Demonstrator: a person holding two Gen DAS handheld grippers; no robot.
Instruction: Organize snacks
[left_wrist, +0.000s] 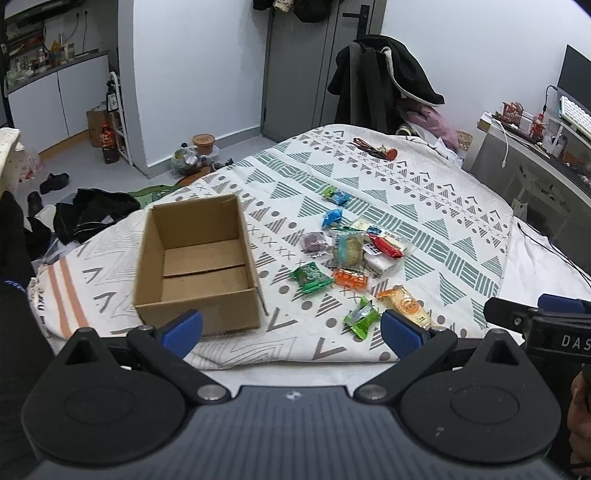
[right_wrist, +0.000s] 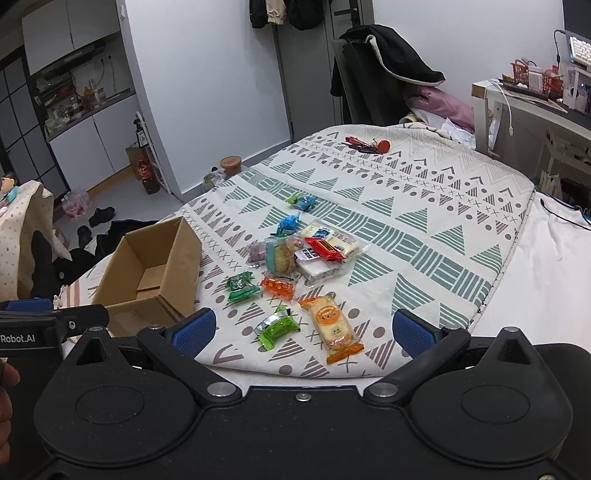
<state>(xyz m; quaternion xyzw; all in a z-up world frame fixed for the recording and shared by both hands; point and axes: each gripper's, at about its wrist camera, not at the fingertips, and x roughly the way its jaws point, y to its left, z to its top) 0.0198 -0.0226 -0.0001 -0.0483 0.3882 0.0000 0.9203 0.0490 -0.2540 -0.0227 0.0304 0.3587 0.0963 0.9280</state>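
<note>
Ahead of my left hand-held gripper (left_wrist: 291, 334) the cardboard box (left_wrist: 199, 266) looks matt brown paperboard, raw at its cut edges. The bedspread (left_wrist: 406, 206) under it is woven cloth, soft and matt. The snack packets (right_wrist: 295, 258) beyond my right hand-held gripper (right_wrist: 304, 328) are glossy crinkled plastic film. My fingers (right_wrist: 195, 326) carry ribbed blue rubbery pads on matt black plastic, with shiny metal pivots.
</note>
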